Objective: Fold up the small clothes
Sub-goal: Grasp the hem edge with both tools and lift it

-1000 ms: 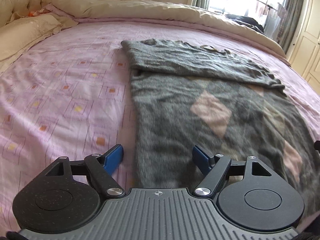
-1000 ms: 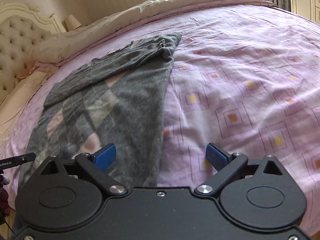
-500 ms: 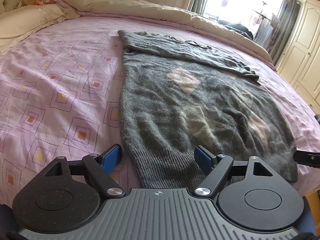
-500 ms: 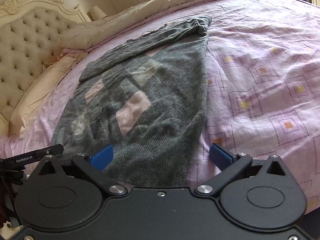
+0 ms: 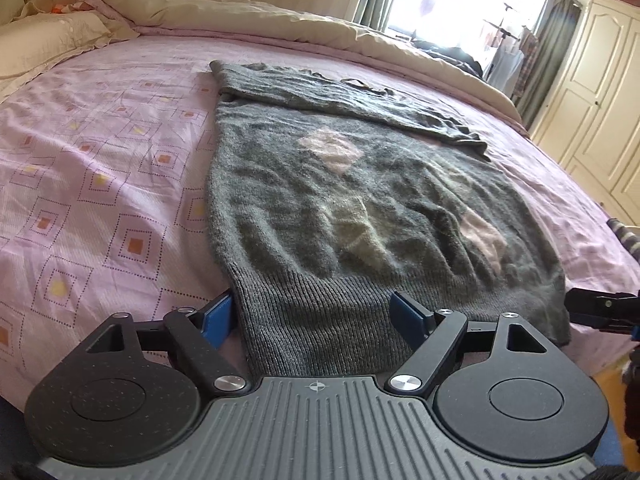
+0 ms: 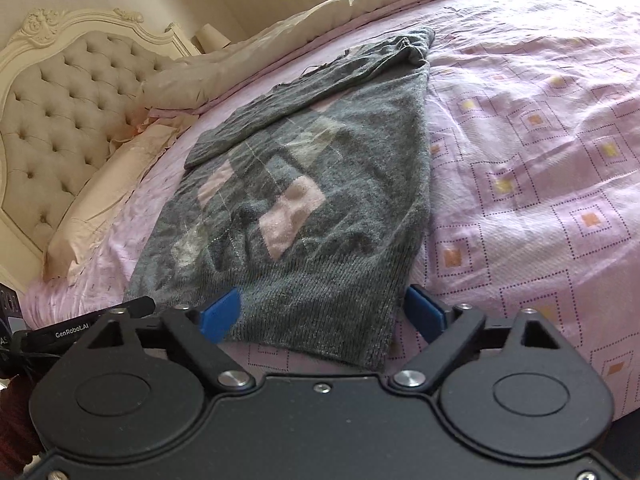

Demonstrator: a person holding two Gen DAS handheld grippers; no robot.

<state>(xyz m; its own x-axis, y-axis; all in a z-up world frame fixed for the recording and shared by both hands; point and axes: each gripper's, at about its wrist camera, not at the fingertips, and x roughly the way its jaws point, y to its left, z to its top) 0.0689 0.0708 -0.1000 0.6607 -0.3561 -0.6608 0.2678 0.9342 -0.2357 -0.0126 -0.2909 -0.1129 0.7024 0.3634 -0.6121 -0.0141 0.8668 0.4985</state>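
A grey knit sweater with pink and pale diamond patches lies flat on the pink patterned bedsheet, its top part folded over at the far end. My left gripper is open, its blue pads either side of the ribbed hem's left corner. My right gripper is open over the hem's right corner of the sweater. The tip of the right gripper shows at the right edge of the left wrist view. The left gripper's tip shows at the left of the right wrist view.
A beige duvet is bunched along the far side of the bed. Pillows and a tufted cream headboard stand at the head. White wardrobe doors and a bright window lie beyond the bed.
Both grippers have drawn back toward the near edge of the bed, from above the sweater's body to its ribbed hem. Both stayed open.
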